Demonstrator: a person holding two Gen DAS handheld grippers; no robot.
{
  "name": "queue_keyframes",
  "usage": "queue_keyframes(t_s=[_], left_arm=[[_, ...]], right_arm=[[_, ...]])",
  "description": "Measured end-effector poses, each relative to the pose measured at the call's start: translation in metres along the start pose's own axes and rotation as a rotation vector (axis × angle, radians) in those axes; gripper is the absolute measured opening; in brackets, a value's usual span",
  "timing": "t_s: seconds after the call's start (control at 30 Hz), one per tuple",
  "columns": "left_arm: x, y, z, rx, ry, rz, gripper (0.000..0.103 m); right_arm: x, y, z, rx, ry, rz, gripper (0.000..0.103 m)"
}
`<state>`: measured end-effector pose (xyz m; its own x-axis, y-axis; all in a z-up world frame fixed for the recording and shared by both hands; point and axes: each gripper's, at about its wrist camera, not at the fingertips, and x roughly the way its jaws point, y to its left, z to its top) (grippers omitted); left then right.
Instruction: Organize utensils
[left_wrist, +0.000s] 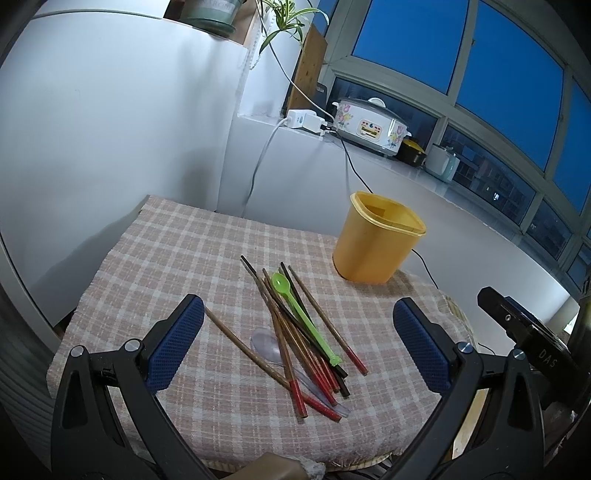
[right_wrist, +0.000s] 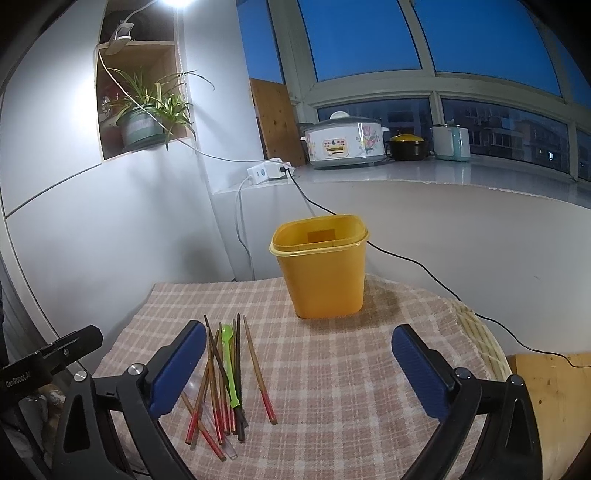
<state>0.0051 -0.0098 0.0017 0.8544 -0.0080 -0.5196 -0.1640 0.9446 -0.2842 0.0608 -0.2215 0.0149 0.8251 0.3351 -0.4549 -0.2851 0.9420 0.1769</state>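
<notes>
A checked cloth (left_wrist: 177, 258) covers the bench, and the utensils lie on it in one loose heap near the middle, toward the front edge. The heap is a bundle of chopsticks (left_wrist: 295, 332), brown and dark shafts with red ends, crossing one another at shallow angles. One brown chopstick (left_wrist: 243, 347) angles off toward the left edge, and another lies just beside the bundle on its right. A green spoon (left_wrist: 299, 314) rests on top of the bundle, bowl pointing toward the back edge. A clear spoon (left_wrist: 267, 349) lies partly under the sticks, its bowl showing on the left of the heap.

A yellow container (left_wrist: 376, 240) stands upright near the back right corner of the cloth, well apart from the heap; its inside cannot be fully seen.

The left hand-held gripper (left_wrist: 299, 350) hangs over the heap with its blue pads wide apart, gripping nothing. The right hand-held gripper (right_wrist: 299, 369) hangs over bare cloth to the right of the heap, in front of the container, its pads also spread wide with nothing between them.
</notes>
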Motion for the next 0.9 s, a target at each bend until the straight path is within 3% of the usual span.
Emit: queue_keyframes(t_s=[0.9], left_arm=[[0.0032, -0.001, -0.0008, -0.014, 0.018, -0.011, 0.103]], right_arm=[[0.0048, -0.0071, -0.003, 0.032, 0.028, -0.016, 0.102]])
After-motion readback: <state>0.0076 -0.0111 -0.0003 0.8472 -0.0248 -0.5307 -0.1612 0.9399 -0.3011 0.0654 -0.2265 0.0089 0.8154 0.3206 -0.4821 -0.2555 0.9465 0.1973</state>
